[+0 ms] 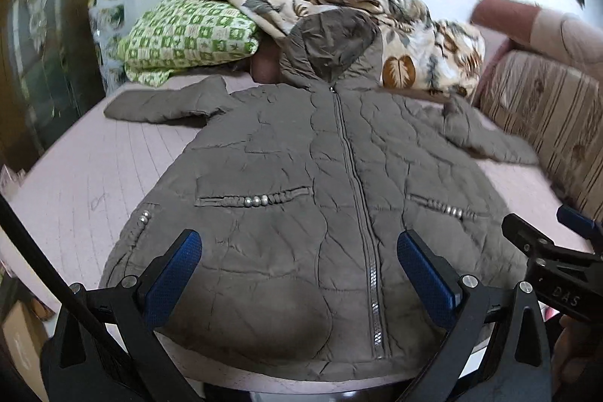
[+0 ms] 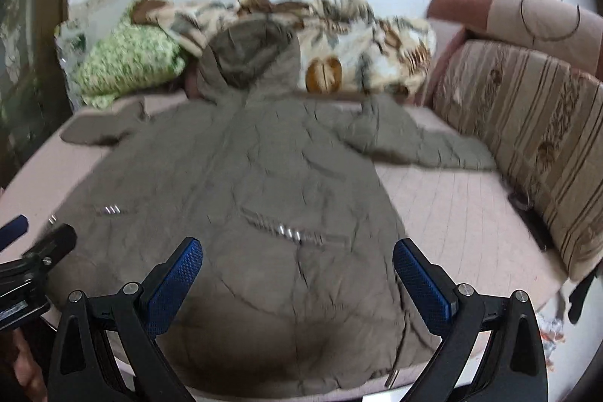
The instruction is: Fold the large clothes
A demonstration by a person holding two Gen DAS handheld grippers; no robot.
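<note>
Okay, left to right: green checked pillow point(image 1: 188, 32) at far left of the pink bed point(image 1: 86, 183), then my left gripper point(image 1: 297, 259), spread wide and empty over the hem of the grey hooded jacket point(image 1: 286, 153), which lies flat, zipped, sleeves out. My right gripper point(image 2: 297, 266) is also spread, empty, above the hem. Striped sofa cushion point(image 2: 527, 123) sits far right.

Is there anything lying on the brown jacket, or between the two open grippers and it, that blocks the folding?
Nothing visible does. The jacket lies spread flat and bare; left gripper and right gripper hover open over its hem.
</note>
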